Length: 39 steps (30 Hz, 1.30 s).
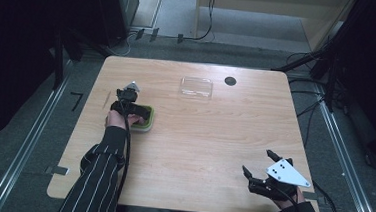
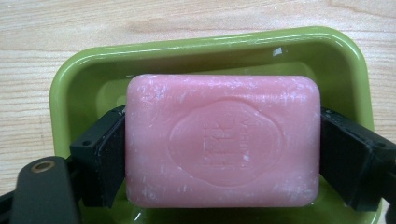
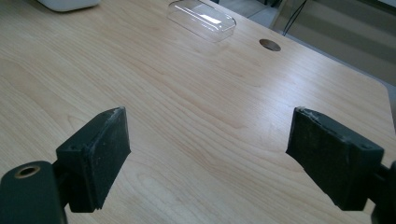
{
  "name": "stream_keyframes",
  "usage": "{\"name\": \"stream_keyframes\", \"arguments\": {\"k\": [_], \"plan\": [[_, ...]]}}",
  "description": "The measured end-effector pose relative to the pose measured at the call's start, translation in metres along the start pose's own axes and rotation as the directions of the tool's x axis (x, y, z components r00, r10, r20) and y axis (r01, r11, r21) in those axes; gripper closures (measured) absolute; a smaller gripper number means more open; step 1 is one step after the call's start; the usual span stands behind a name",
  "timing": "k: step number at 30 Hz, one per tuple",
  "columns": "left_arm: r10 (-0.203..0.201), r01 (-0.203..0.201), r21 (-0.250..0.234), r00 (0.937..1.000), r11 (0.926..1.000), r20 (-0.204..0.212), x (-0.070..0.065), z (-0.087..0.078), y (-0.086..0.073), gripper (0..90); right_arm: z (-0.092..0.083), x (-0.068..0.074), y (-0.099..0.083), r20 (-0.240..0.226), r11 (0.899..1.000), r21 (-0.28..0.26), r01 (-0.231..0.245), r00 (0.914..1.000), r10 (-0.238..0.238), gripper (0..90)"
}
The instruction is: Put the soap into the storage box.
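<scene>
**Left gripper clamped on soap bar in dish; right gripper idle and open**

The wooden bench [image 1: 199, 137] carried a green soap dish [image 1: 145, 119] toward its left side, about midway between the near and far edges. A pink soap bar [image 2: 223, 140] lay inside the dish. In the left gripper view the bar showed an embossed oval seal on its upper face and pale scuff marks across the surface.

The left gripper [image 1: 134, 113] was positioned directly over the dish, held by the person's left hand [image 1: 117, 120], with a pinstriped sleeve [image 1: 95, 180] extending back to the near edge. Its jaws were closed against the two short ends of the soap bar, one pad touching each end, and both pads reached down inside the dish wall [image 2: 70, 79]. Whether the bar rested on the dish floor or was raised off it could not be determined.

The right gripper [image 1: 261, 168] was held above the near right corner of the bench, well apart from the dish. Its jaws were spread wide with nothing between them; in the right gripper view, bare wood showed in the gap.

A clear plastic lid [image 1: 196, 87] lay on the far centre of the bench. A dark round grommet [image 1: 230, 81] sat just to the right of the lid, near the far edge.
</scene>
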<state>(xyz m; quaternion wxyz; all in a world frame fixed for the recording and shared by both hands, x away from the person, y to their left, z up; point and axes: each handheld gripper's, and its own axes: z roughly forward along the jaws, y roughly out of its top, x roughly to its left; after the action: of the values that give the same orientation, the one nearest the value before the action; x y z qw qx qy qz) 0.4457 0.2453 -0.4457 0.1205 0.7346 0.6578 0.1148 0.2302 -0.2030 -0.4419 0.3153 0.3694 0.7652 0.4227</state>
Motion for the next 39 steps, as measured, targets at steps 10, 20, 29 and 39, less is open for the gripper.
{"name": "stream_keyframes", "arguments": {"k": [10,20,29,39], "plan": [[0.009,-0.009,0.000,1.0000,1.0000,-0.004,0.000,-0.001,0.000,13.5,0.000,0.000,0.000,0.000,1.000,-0.001,-0.002,1.0000,0.002,13.5],[0.007,-0.007,-0.031,1.0000,0.9995,0.000,0.002,-0.011,-0.001,7.4,0.001,0.000,0.001,-0.006,1.000,-0.002,0.005,1.0000,-0.005,13.5],[0.019,-0.019,-0.040,0.9998,0.9990,0.000,0.000,-0.017,-0.003,1.9,0.003,0.001,0.002,-0.011,1.000,-0.003,0.004,0.9999,-0.004,13.5],[0.032,-0.032,-0.046,0.9995,0.9985,0.008,-0.006,-0.026,-0.005,1.3,0.000,0.001,0.000,-0.002,1.000,0.000,0.002,1.0000,-0.002,13.5]]}}
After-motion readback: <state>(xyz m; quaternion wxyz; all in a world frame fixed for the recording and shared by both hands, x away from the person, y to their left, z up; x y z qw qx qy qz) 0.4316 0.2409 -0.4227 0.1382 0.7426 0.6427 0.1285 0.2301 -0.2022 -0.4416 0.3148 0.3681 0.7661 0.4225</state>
